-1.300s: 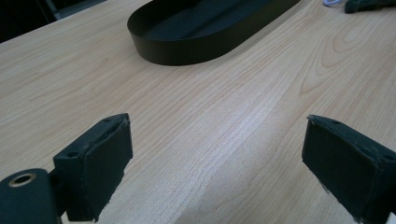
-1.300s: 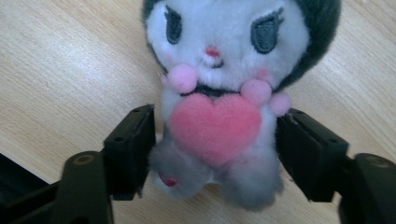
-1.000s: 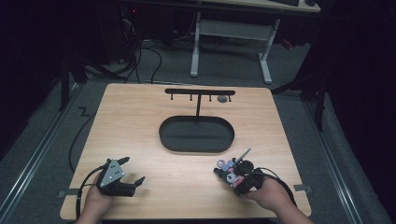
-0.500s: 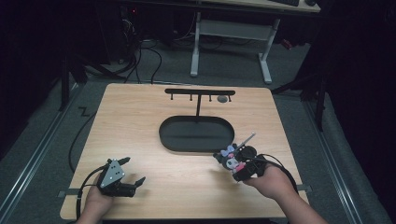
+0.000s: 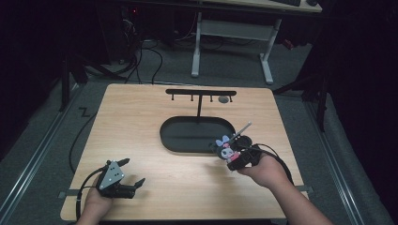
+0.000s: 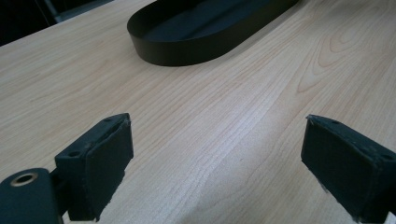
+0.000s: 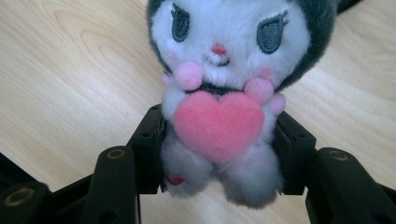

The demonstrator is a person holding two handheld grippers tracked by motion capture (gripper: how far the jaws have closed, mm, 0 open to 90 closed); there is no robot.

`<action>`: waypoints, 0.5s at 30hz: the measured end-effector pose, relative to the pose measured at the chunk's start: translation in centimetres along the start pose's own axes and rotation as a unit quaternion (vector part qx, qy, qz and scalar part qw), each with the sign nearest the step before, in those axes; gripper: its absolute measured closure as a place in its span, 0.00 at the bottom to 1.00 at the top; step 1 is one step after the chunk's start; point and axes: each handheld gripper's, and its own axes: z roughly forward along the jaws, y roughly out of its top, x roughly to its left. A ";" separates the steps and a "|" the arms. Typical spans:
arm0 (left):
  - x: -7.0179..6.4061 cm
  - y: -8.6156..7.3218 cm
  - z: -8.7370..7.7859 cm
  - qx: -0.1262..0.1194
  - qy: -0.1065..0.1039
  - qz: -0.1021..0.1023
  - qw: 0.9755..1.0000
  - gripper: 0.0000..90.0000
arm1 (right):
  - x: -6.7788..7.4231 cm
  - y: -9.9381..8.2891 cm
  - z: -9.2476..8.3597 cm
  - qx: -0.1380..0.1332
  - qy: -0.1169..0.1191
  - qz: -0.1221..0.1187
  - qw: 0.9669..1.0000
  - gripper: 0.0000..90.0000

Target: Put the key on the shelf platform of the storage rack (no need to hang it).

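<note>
The right gripper (image 7: 219, 154) has its fingers (image 7: 148, 149) clamped on the body of a plush toy (image 7: 224, 93), its head above them. The left gripper (image 6: 219, 154) fingers (image 6: 105, 163) stand wide apart, bare worktop (image 6: 210, 121) between them.

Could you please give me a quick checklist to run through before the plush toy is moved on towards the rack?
1. Grip: right gripper shut on the plush, jaws on both sides of its body: ok.
2. Plush off the table: looks lifted: ok.
3. Loop on the plush free for hanging: cannot tell.
4. Rack hooks free: a small dark thing sits at the right end, the rest look free: ok.
5. Tray below the rack empty: ok.
6. Left gripper open, low and off to the side: ok.
</note>
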 end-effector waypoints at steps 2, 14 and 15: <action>0.0 -0.1 0.0 0.002 -0.001 0.002 1.000 0.11 | 0.0 0.4 0.0 -0.004 0.002 0.000 1.000 0.52; -0.3 0.4 -0.1 -0.002 -0.001 0.008 1.000 0.11 | -0.4 3.6 1.0 -0.017 -0.005 -0.005 1.000 0.52; -0.2 0.3 0.0 0.000 -0.001 0.009 1.000 0.11 | -0.6 4.2 1.3 -0.016 -0.004 -0.006 1.000 0.52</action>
